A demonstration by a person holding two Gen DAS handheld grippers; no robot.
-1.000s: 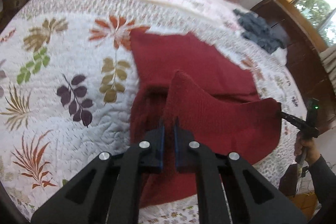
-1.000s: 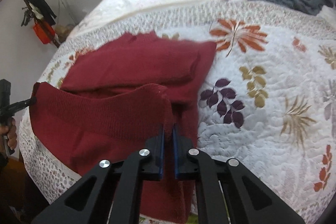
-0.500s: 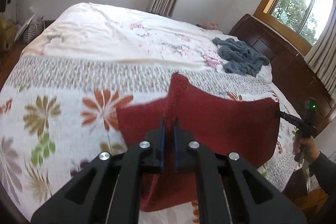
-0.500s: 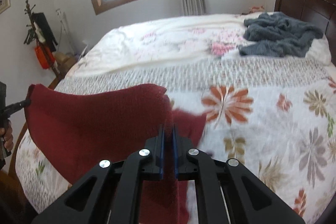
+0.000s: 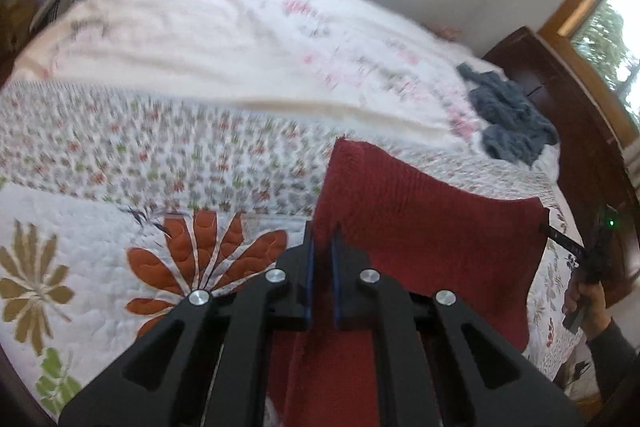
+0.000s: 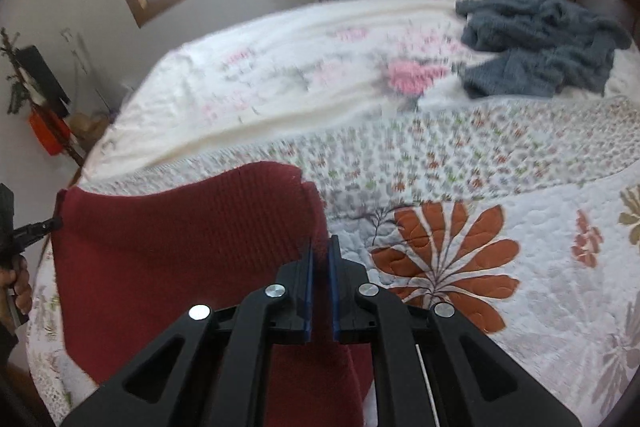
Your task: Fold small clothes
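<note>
Both grippers, left [image 5: 322,239] and right [image 6: 320,251], stay clamped on the red knit garment [image 5: 420,227], now lowered toward the quilt [image 5: 100,227] at 12 o'clock.

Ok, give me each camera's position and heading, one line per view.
Left wrist: on the left gripper, facing across the bed; its fingers pinch the red garment; right gripper and a hand at right.
Right wrist: on the right gripper, facing the same way; left gripper at left.
Shared: garment, bed, grey clothes.
</note>
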